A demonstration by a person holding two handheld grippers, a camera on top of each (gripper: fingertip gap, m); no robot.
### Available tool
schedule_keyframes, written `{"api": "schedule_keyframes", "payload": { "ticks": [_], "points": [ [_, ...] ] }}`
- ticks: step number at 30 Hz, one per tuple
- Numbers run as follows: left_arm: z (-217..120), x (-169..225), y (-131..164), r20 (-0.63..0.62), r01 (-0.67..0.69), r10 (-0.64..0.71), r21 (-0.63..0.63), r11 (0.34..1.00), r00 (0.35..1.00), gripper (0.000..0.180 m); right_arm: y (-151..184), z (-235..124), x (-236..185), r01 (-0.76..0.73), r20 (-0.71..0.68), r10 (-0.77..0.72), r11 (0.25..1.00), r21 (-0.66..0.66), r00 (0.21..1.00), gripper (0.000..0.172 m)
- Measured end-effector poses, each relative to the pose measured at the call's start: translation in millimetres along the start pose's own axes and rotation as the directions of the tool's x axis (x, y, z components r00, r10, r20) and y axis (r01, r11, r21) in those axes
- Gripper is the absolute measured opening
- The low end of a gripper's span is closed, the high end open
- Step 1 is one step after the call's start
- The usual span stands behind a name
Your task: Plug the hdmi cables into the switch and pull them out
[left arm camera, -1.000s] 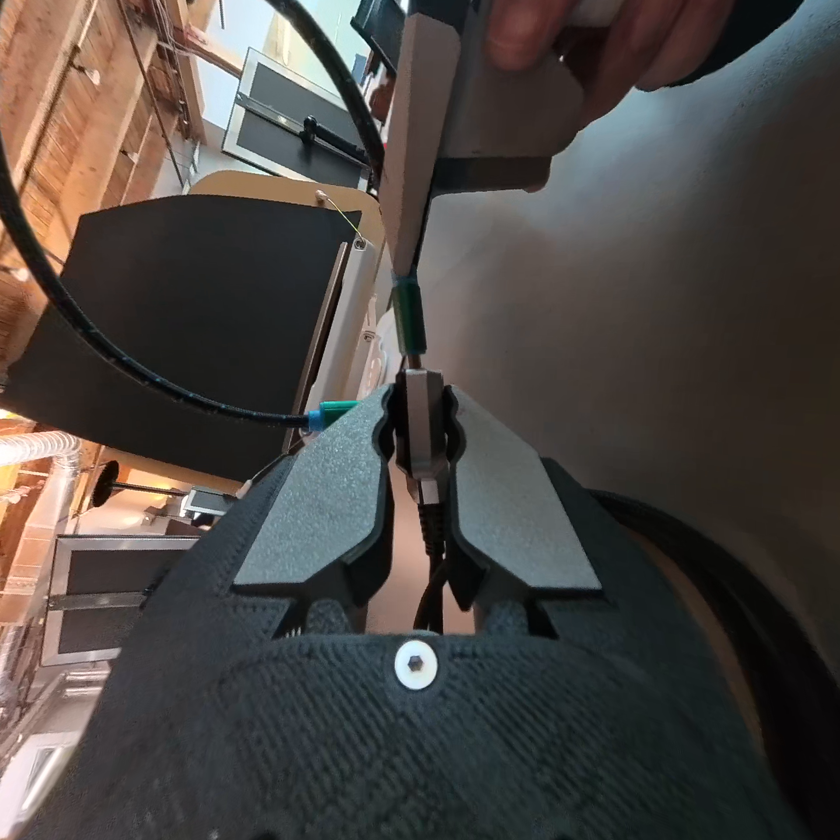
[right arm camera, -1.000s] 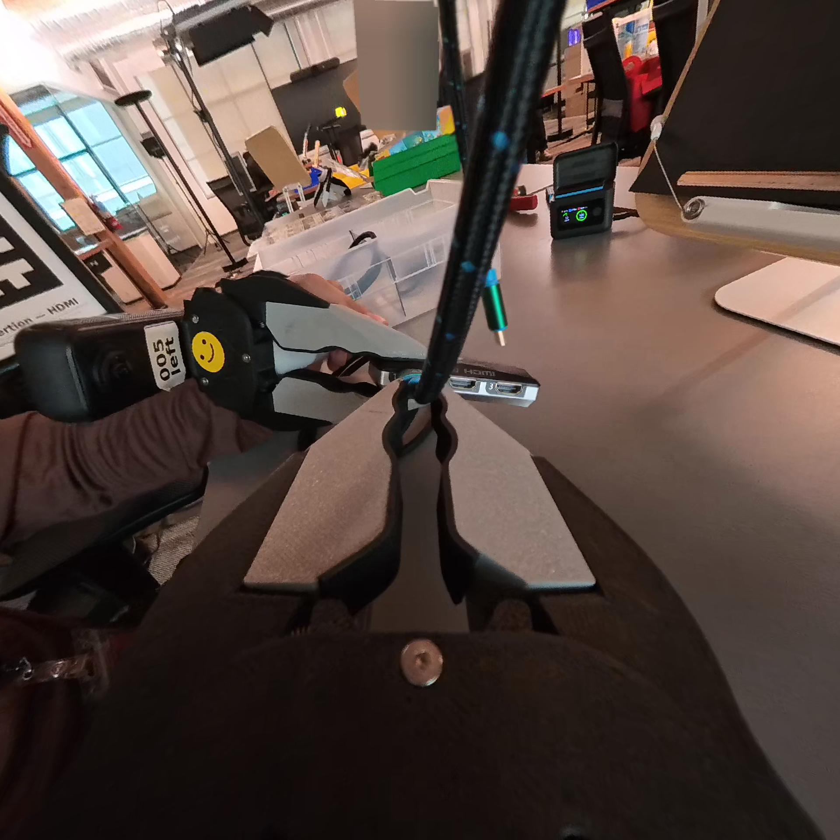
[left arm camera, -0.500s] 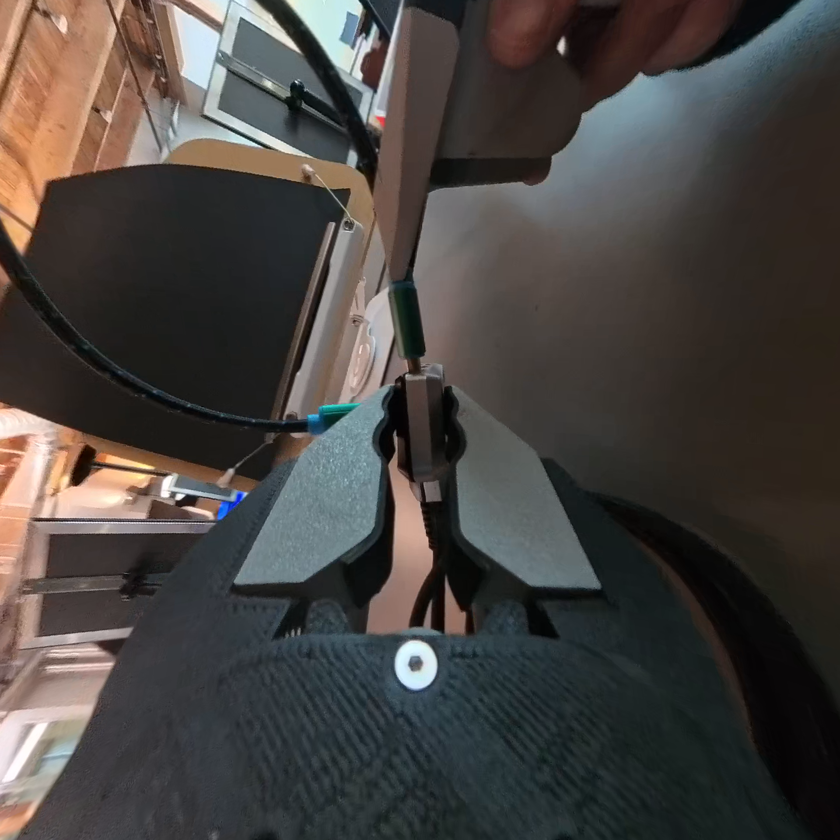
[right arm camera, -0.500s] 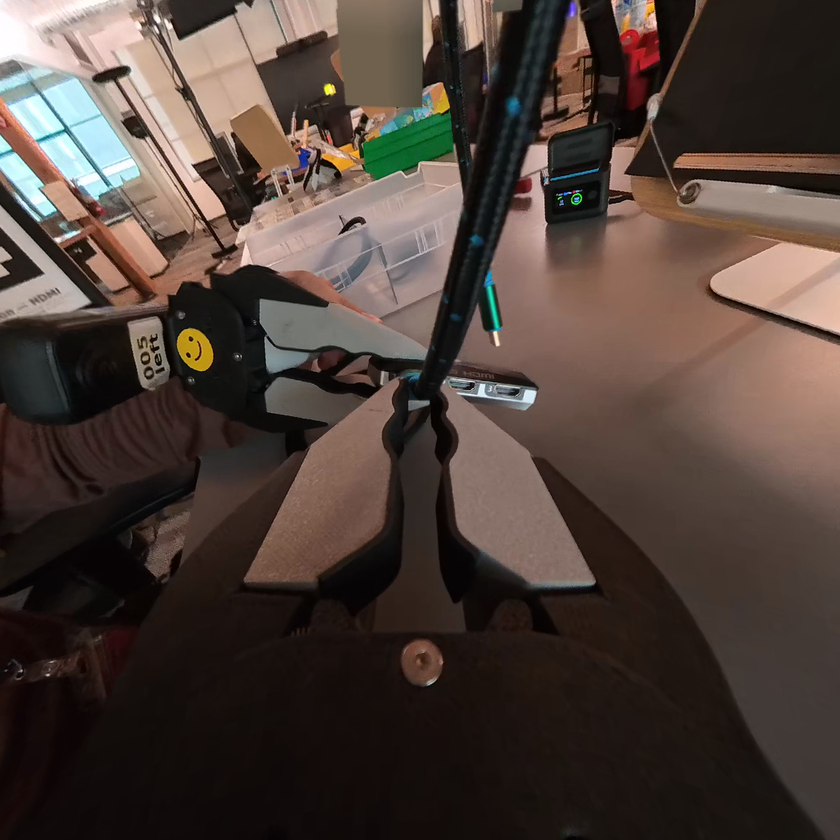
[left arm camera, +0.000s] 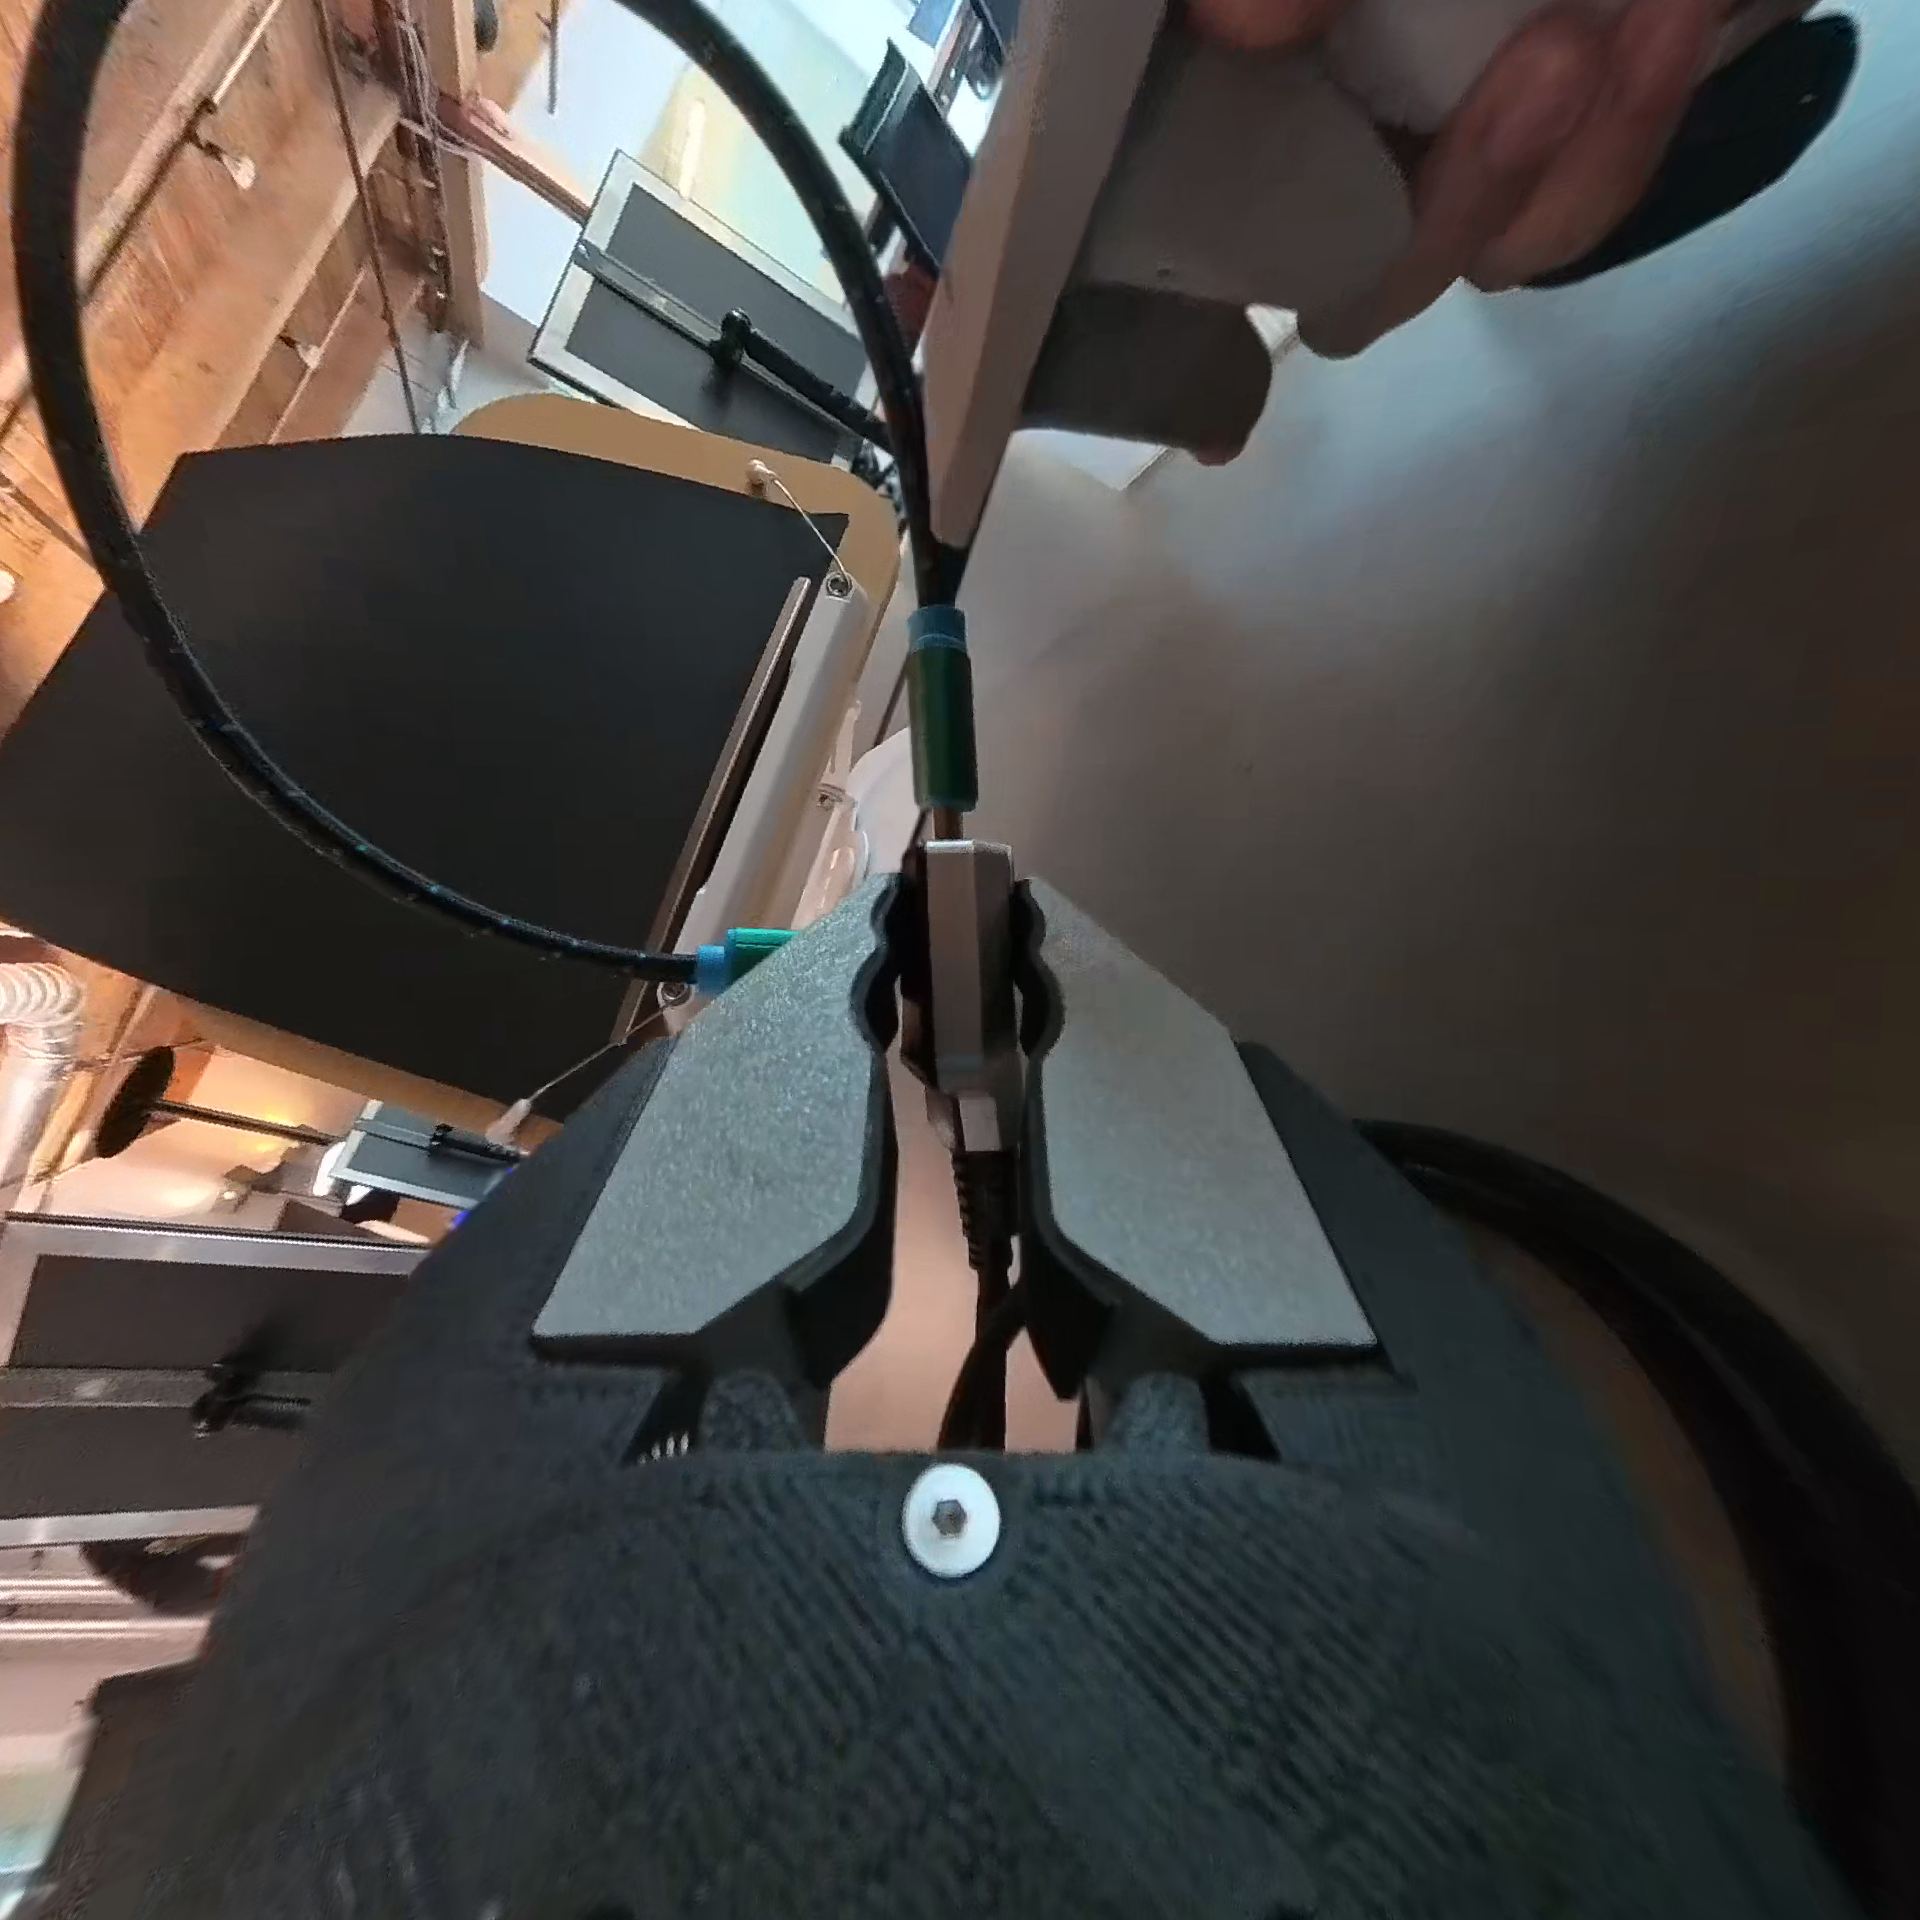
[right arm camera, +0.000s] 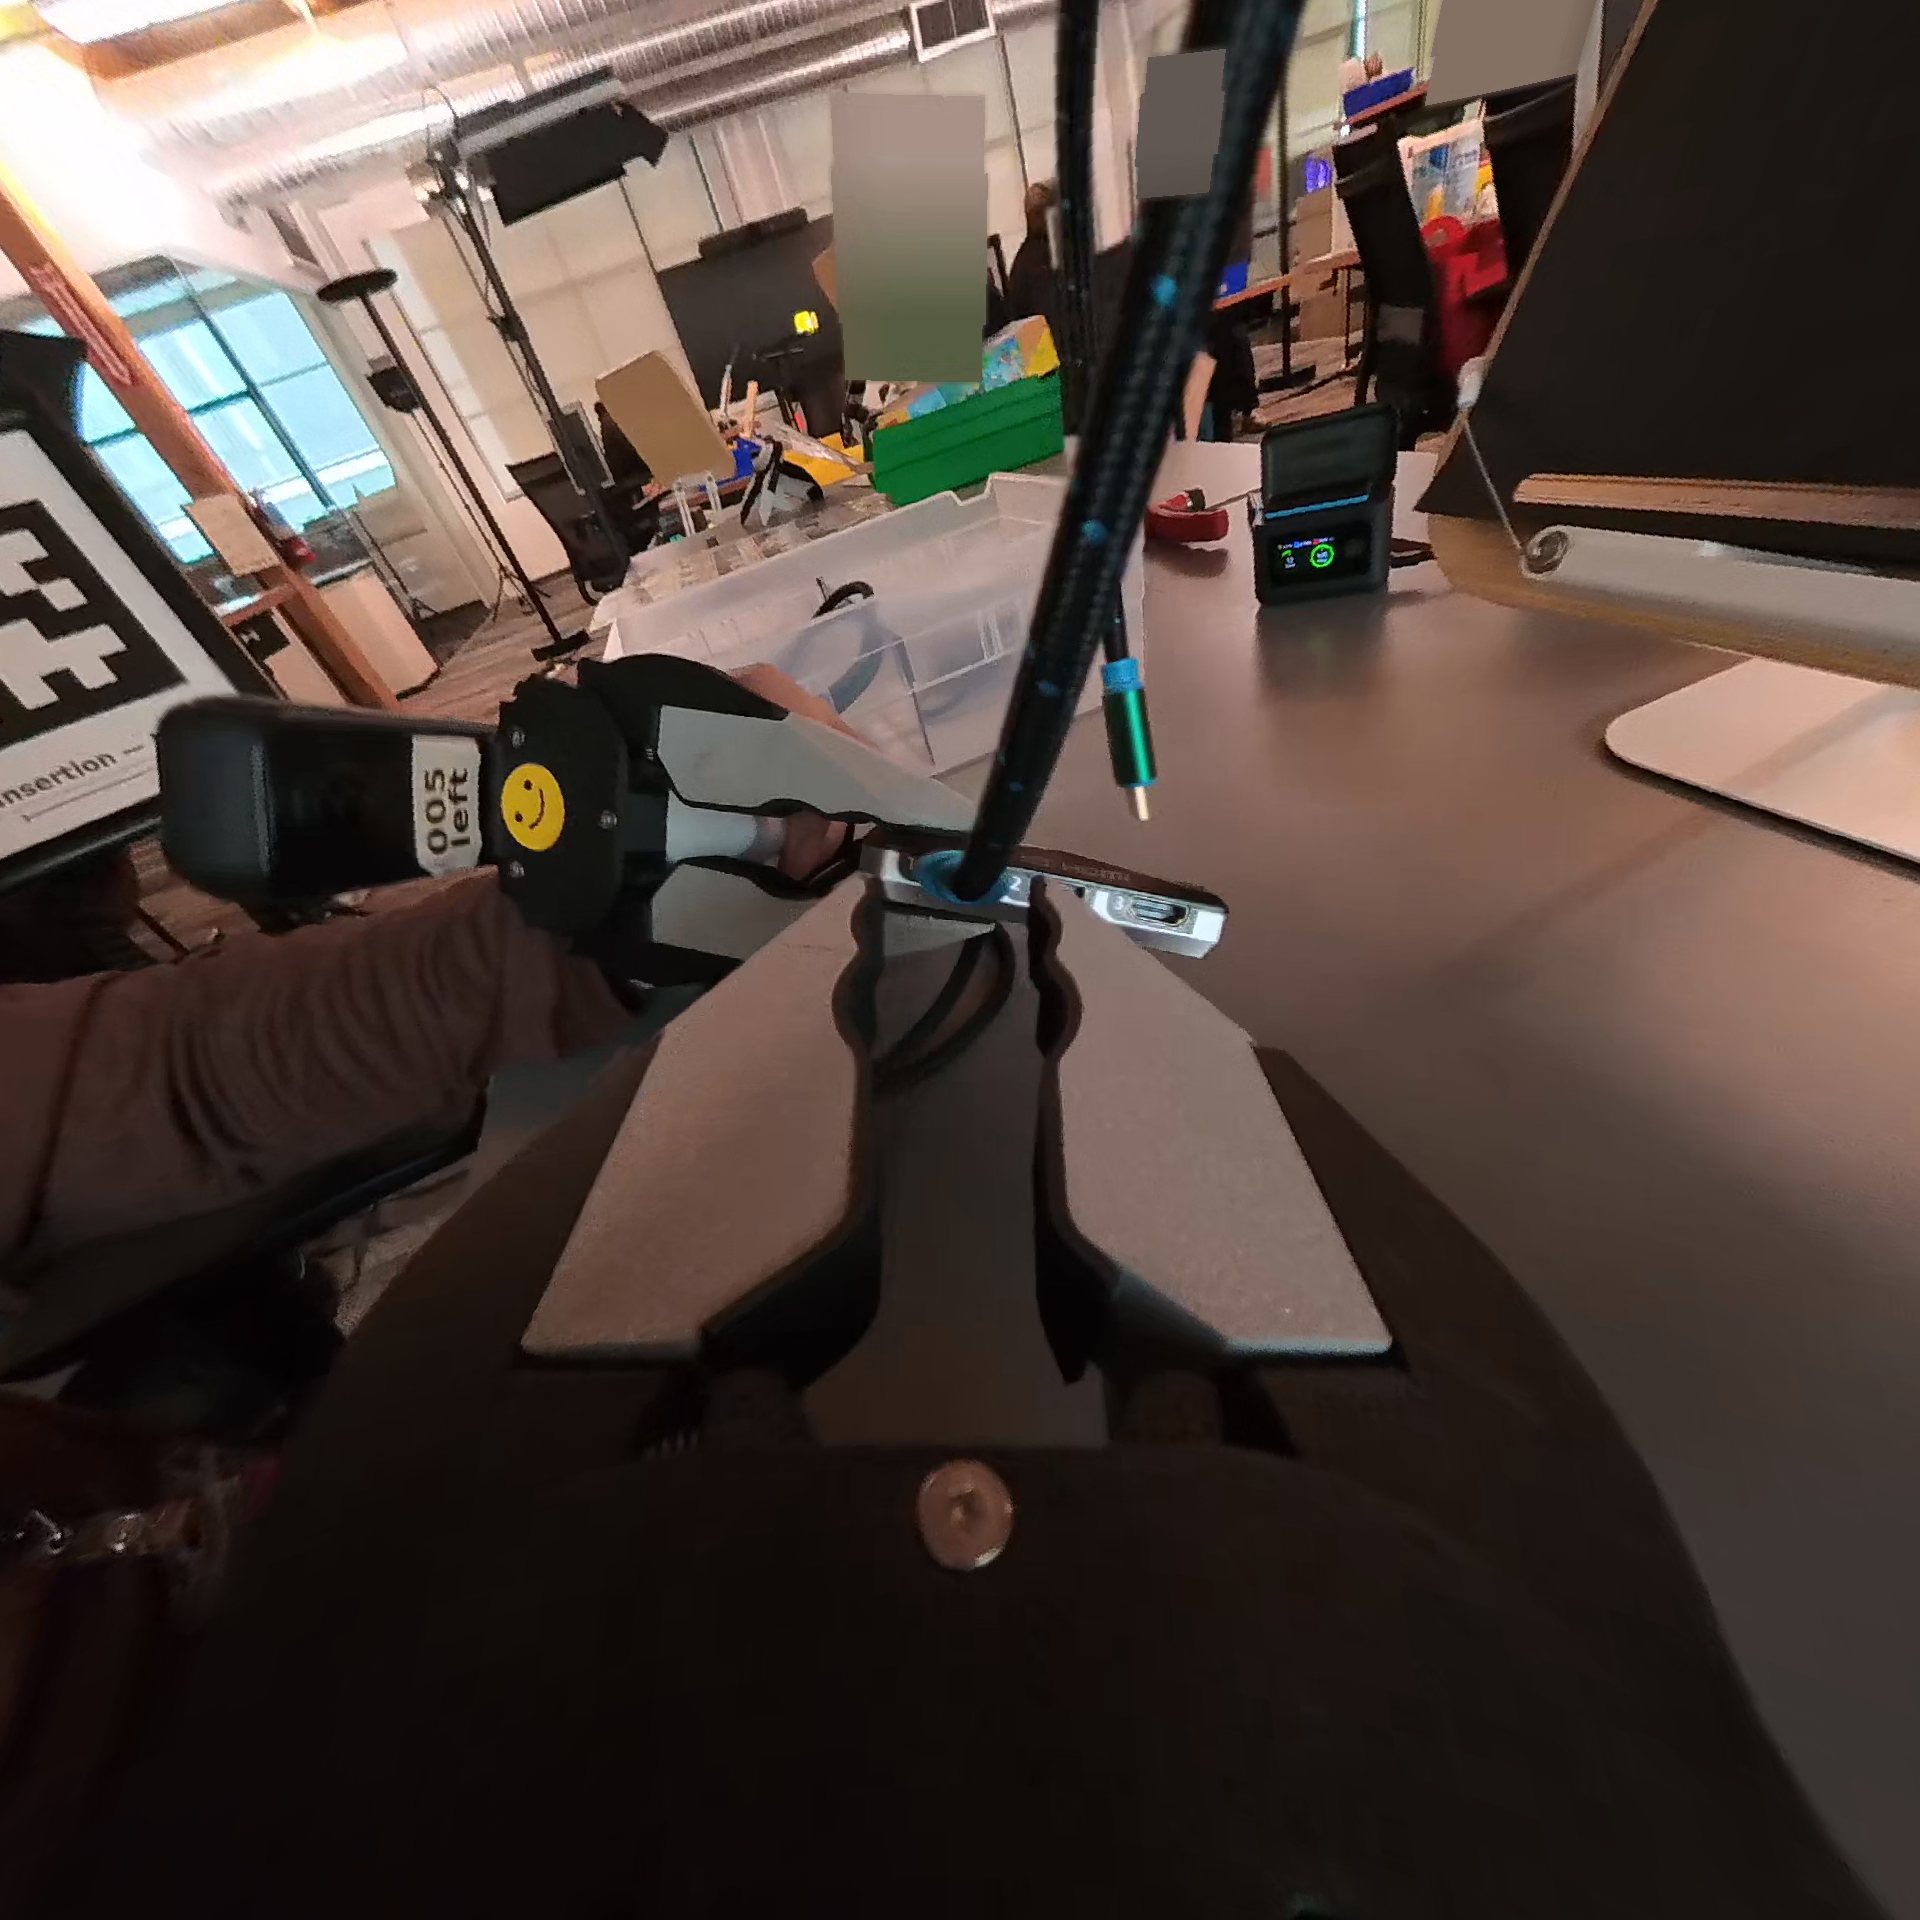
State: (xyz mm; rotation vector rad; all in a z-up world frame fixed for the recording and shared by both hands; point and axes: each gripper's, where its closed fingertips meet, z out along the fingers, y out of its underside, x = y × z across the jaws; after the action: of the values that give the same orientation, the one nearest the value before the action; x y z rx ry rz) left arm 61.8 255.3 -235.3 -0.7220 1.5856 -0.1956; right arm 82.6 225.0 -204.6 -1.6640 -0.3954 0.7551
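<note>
My left gripper (left arm camera: 961,966) is shut on the silver HDMI switch (left arm camera: 966,935), seen edge-on between its pads. It also shows in the right wrist view (right arm camera: 790,769), holding the switch (right arm camera: 1143,914) above the grey table (right arm camera: 1455,1143). A green plug with a blue collar (left arm camera: 940,727) on the black braided cable (right arm camera: 1091,520) sits in a port of the switch. My right gripper (right arm camera: 951,935) is open, its fingertips either side of that cable's end and not pressing on it. The cable's other green plug (right arm camera: 1127,727) hangs free beyond the switch.
A clear plastic bin (right arm camera: 831,623) stands behind the left gripper. A small black device with a lit screen (right arm camera: 1320,520) is at the back. A monitor's white foot (right arm camera: 1766,748) and a black panel (right arm camera: 1766,260) are to the right. One gripper's finger ends stand about 5 cm off the other's.
My right gripper's jaws have opened and let go of the cable at the plug; the plug stays in the switch. My left gripper keeps its hold on the switch.
</note>
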Motion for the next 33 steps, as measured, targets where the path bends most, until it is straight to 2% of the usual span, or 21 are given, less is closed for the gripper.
{"api": "schedule_keyframes", "payload": {
  "ticks": [4, 8, 19, 33],
  "points": [
    [2.4, 3.3, 0.5, 0.036, -0.147, 0.149, -0.047, 0.988, 0.988, 0.018, 6.9, 5.4, 1.7, 0.007, -0.025, -0.008, 0.999, -0.039, 1.000, 0.019],
    [3.0, 3.8, -0.8, 0.059, -0.220, 0.223, -0.058, 0.974, 0.973, 0.018, 16.5, 5.0, 3.3, 0.021, -0.025, -0.023, 0.995, -0.099, 0.999, 0.013],
    [3.5, 10.9, -1.3, 0.044, -0.300, 0.303, -0.066, 0.952, 0.952, 0.018, 23.9, 5.2, 2.9, 0.074, -0.021, -0.077, 0.988, -0.139, 0.997, 0.016],
    [1.6, 14.2, -7.4, 0.035, -0.304, 0.305, -0.031, 0.952, 0.952, 0.018, 28.6, -0.2, -3.9, 0.079, 0.051, -0.072, 0.984, -0.158, 0.996, 0.018]
  ]
}}
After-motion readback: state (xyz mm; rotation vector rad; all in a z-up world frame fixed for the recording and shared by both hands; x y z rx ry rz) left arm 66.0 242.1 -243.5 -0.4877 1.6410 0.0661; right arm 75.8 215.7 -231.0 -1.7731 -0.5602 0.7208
